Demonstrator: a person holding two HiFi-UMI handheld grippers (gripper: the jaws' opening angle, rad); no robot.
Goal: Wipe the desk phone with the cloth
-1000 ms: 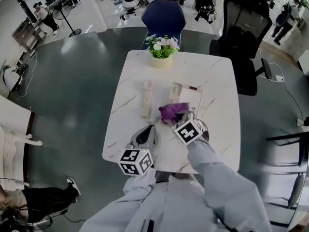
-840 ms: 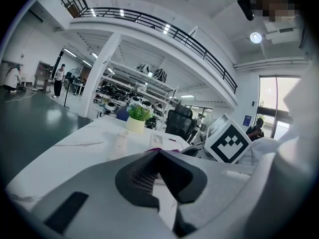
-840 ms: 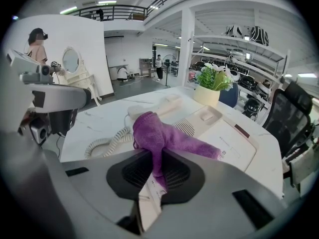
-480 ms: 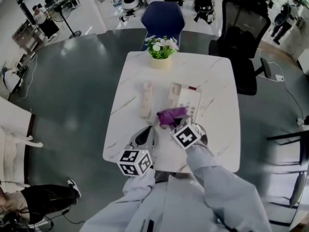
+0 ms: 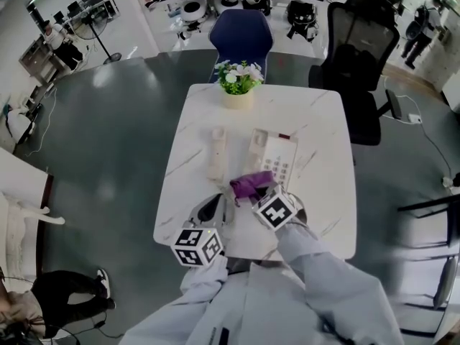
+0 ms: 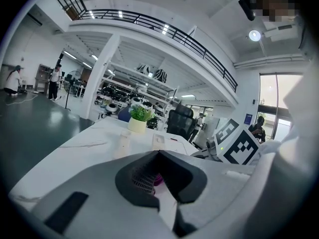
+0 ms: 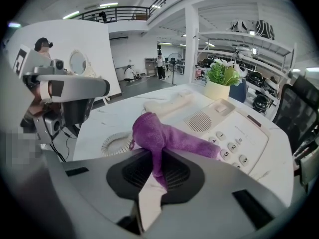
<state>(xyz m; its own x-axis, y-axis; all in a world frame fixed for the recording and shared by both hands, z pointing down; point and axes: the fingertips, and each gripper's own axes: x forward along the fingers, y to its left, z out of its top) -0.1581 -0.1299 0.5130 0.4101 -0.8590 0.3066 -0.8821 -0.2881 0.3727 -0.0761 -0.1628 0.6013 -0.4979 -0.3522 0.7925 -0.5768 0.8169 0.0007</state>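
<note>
The white table (image 5: pixel 316 121) has a desk phone (image 5: pixel 277 157) near its middle. The phone's handset (image 5: pixel 217 153) is off the phone. It lies flat on the table at the phone's 9 o'clock, a little apart from it. A pot of flowers (image 5: pixel 237 85) stands at the table's 12 o'clock edge.

The right tongs (image 5: pixel 262 192) are at the phone's 6 o'clock end. They are clenched on a purple cloth (image 5: pixel 250 185). In the right gripper view the right tongs (image 7: pixel 152 176) pinch one thin tail of the cloth (image 7: pixel 164 138). The rest of the cloth is bunched up in front of them. Its far end lies on the phone (image 7: pixel 234 128), touching the number keys. A curly cord (image 7: pixel 117 143) lies on the table at the cloth's 9 o'clock.

The left tongs (image 5: pixel 213 208) are at the cloth's 8 o'clock, near the table's 6 o'clock edge. In the left gripper view the left tongs (image 6: pixel 158 183) are clenched and hold nothing. A tiny bit of purple shows past their tips.

A blue chair (image 5: pixel 241 34) and a black chair (image 5: pixel 356 42) stand by the far side of the table.
</note>
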